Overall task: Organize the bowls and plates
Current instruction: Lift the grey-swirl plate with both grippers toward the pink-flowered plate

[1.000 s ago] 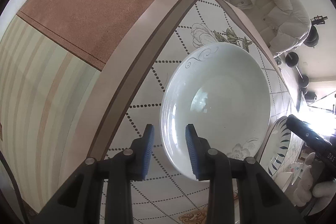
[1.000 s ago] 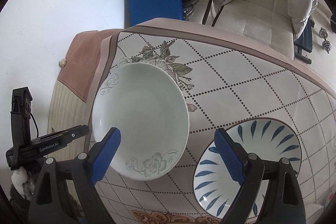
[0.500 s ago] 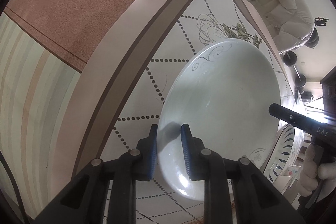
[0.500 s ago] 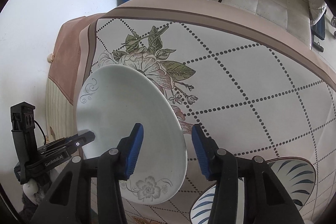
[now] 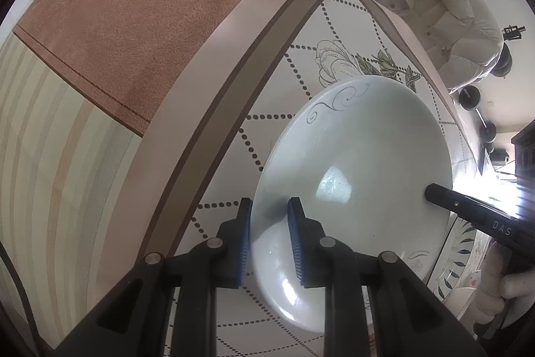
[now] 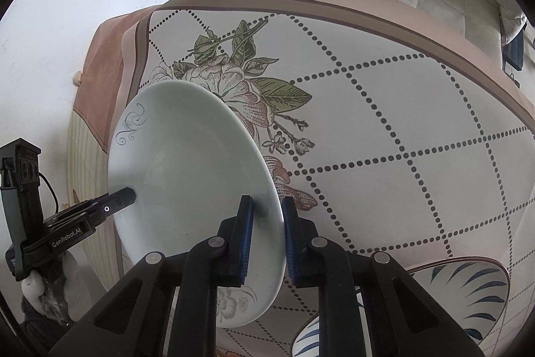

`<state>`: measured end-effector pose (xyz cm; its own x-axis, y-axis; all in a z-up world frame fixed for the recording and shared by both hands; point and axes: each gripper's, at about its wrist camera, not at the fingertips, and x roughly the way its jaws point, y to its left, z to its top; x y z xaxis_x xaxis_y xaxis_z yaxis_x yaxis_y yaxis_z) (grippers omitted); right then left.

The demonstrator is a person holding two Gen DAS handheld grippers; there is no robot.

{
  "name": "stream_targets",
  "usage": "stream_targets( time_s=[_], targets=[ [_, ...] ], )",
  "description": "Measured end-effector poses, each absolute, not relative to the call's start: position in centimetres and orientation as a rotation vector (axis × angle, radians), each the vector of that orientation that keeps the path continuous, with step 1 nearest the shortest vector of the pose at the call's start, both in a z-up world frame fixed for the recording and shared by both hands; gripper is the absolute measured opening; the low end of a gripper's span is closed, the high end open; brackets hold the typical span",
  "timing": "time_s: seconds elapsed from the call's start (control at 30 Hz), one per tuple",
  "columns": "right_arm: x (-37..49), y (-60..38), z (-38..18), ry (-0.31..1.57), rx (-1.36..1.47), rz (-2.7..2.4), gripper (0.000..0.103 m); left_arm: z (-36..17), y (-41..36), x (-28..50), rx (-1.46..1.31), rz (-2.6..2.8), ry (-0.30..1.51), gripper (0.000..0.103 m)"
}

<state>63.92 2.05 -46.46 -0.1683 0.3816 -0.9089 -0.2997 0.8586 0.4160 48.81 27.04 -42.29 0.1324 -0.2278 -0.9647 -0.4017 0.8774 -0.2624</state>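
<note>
a: where is the pale green plate (image 5: 361,163)?

b: over the floral tablecloth (image 6: 401,122), tilted, its far edge near the printed flower; whether it touches the cloth cannot be told.

a: the left gripper (image 5: 267,236)?

b: clenched on the plate's left rim, one blue pad on each face.

a: the right gripper (image 6: 265,233)?

b: its jaws have just been closing and now pinch the opposite rim. a blue-leaf bowl (image 6: 468,293) sits just beside it on the cloth.
</note>
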Motion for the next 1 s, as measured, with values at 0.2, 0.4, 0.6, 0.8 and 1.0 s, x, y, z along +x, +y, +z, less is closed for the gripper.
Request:
stream_targets(
  time_s=[0.2, 0.4, 0.6, 0.8, 1.0],
  targets=[
    [63.5, 1.9, -45.9, 1.613, 0.087, 0.613, 0.016, -41.1, 26.9, 48.4, -0.497, 0.142, 1.426, 0.019],
    [63.1, 1.3, -44.8, 1.592, 0.106, 0.624, 0.016, -39.7, 26.3, 48.1, -0.471, 0.144, 1.407, 0.019],
    [62.6, 0.2, -42.9, 1.567, 0.112, 0.636, 0.015, -37.9, 25.4, 47.5, -0.457, 0.132, 1.387, 0.019],
    [61.1, -2.1, -40.4, 1.536, 0.139, 0.638, 0.015, -35.4, 23.8, 46.2, -0.431, 0.104, 1.368, 0.019],
    [58.2, -5.7, -38.1, 1.509, 0.199, 0.623, 0.015, -32.9, 20.7, 44.4, -0.393, 0.060, 1.350, 0.019]
  ],
)
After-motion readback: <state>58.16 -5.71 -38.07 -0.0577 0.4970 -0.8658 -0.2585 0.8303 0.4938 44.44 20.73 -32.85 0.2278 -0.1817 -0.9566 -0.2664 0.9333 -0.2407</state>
